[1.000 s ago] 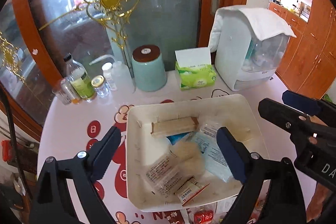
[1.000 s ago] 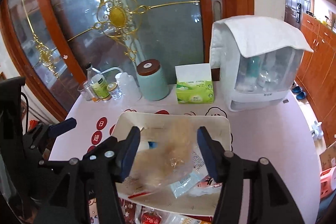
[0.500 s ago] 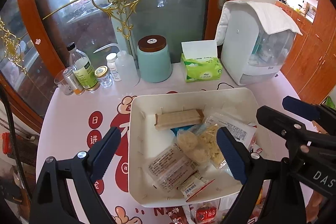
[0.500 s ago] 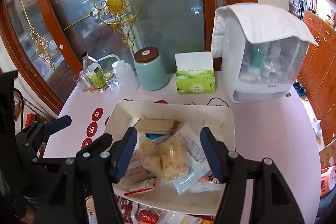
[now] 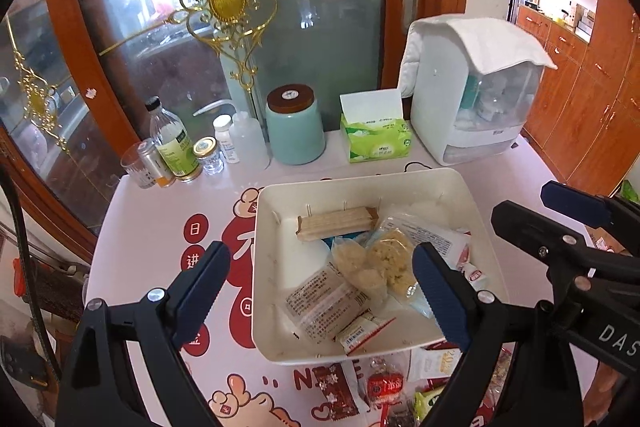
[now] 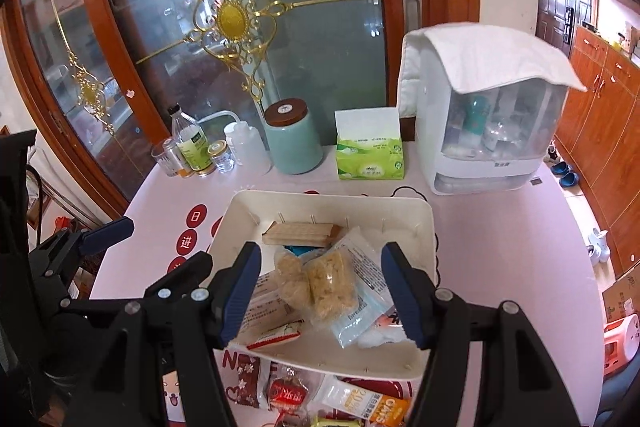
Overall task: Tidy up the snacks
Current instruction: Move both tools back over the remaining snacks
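A white tray (image 5: 476, 203) (image 6: 424, 223) sits mid-table holding several snack packs: a wafer bar (image 5: 336, 223) (image 6: 302, 233), a clear pack of yellow crumbly cakes (image 5: 390, 261) (image 6: 330, 285), and flat white packets (image 5: 326, 305). More loose snacks (image 5: 384, 389) (image 6: 286, 393) lie on the table in front of the tray. My left gripper (image 5: 320, 301) is open and empty above the tray's near left part. My right gripper (image 6: 320, 293) is open and empty above the tray; it shows at the right of the left wrist view (image 5: 560, 223).
At the table's back stand bottles and jars (image 5: 176, 151), a teal canister (image 5: 295, 125), a green tissue box (image 5: 376, 139) and a white covered appliance (image 5: 472, 95). A glass door is behind them. Wooden cabinets (image 5: 592, 87) stand right.
The yellow cake pack that hung between my right fingers now lies in the tray. Both grippers have pulled back and up a little.
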